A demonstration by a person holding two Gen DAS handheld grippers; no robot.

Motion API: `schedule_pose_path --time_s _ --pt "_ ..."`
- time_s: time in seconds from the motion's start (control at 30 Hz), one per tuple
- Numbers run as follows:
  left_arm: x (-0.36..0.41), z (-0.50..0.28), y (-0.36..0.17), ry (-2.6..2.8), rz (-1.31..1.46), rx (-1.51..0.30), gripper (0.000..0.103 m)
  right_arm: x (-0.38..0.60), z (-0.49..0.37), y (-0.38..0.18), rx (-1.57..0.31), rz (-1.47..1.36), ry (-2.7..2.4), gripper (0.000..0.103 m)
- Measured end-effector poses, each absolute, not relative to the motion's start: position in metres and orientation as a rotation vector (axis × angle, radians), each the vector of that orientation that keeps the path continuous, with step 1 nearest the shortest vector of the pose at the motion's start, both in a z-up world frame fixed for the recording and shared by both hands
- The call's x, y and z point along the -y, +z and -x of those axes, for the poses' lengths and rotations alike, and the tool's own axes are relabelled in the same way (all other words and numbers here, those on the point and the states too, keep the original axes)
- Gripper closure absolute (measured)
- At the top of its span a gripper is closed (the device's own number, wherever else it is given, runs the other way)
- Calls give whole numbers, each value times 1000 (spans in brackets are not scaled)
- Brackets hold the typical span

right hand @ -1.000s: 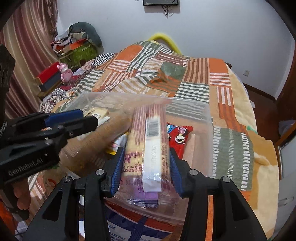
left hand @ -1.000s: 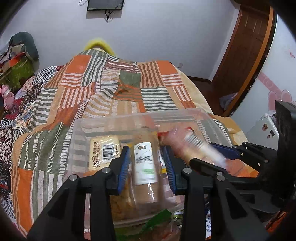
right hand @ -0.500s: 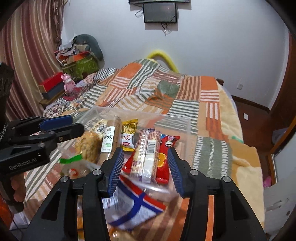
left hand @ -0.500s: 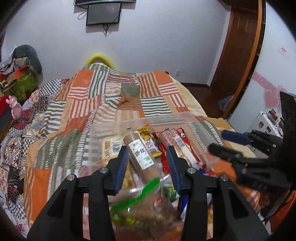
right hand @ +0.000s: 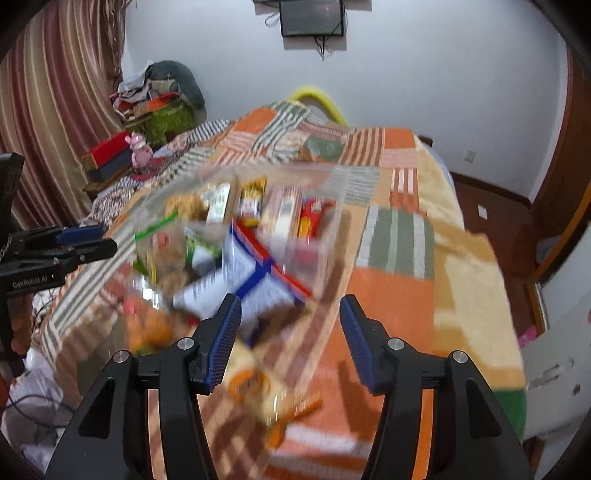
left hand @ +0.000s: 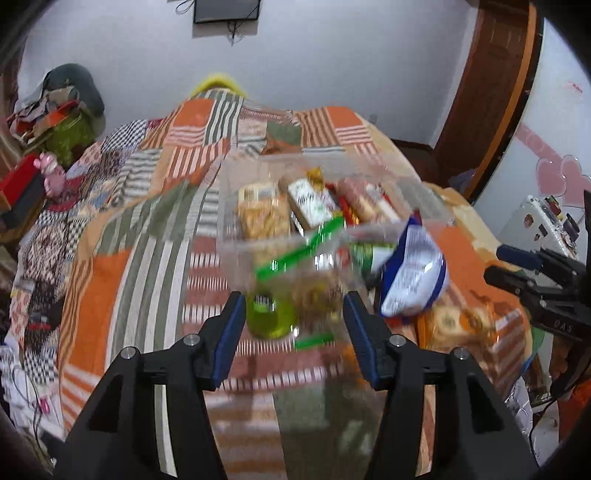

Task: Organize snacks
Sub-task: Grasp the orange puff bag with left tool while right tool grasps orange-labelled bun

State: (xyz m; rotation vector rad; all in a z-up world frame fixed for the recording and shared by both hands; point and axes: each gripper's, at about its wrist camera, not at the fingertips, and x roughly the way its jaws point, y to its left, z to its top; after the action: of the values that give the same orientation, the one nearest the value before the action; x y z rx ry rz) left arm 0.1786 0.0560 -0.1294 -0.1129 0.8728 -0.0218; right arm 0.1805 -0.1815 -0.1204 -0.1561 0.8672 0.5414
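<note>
A clear plastic box (left hand: 236,206) (right hand: 325,236) lies on the quilted bed with several snack packs standing in it. Loose snacks lie in front of it: a clear bag with a green strip (left hand: 295,280) (right hand: 162,240), a blue and white bag (left hand: 410,273) (right hand: 251,284) and an orange pack (left hand: 458,321) (right hand: 251,384). My left gripper (left hand: 293,332) is open and empty, drawn back from the box. My right gripper (right hand: 290,336) is open and empty above the loose packs. Both views are blurred.
The patchwork quilt (left hand: 155,206) covers the bed. A cluttered shelf with a pink toy (right hand: 138,147) stands at the left wall. A wooden door (left hand: 480,92) and a white cabinet (right hand: 554,354) are at the right. A screen (right hand: 312,16) hangs on the far wall.
Both grippers let go of the packs they held in the box, opened and pulled back from it. The loose snacks in front of the box came into view.
</note>
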Motion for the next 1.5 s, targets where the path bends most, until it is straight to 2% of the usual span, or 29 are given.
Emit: schedule_pose_path --time_s 0.07,0.13,0.17,0.4,0.53,0.87,0.93,0.97,1.1,1.17,1.3,1.33,1.5 --pt "-50 -170 -133 -24 112 -871 46 184 -175 -129 -889 127 552 48" --pt "-44 -164 -136 -37 120 -870 40 187 -171 -135 -898 100 548 40" --pt "-42 -163 -138 -43 121 -871 39 187 -170 -138 -903 88 548 39" --pt "-11 -165 -156 -91 108 -939 29 169 -179 -153 -952 106 604 39" --pt "1 -169 -160 -113 130 -940 21 161 -179 -161 -967 136 627 39" --pt "19 -174 -188 -130 79 -978 21 172 -161 -168 -1003 116 652 41" --pt "19 -172 -189 -141 90 -973 32 170 -158 -168 -994 124 645 42" --pt "20 -172 -189 -149 90 -973 34 169 -158 -168 -994 123 649 42" --pt "20 -167 -187 -161 88 -953 41 157 -158 -168 -1002 132 680 54" --pt "18 -165 -185 -163 87 -946 41 150 -156 -170 -1000 159 688 56" --pt "12 -155 -178 -157 94 -927 42 143 -153 -173 -988 204 691 69" --pt "10 -154 -176 -153 94 -921 47 143 -152 -172 -986 201 692 71" --pt "4 -146 -161 -147 89 -892 48 146 -147 -162 -956 187 694 71"
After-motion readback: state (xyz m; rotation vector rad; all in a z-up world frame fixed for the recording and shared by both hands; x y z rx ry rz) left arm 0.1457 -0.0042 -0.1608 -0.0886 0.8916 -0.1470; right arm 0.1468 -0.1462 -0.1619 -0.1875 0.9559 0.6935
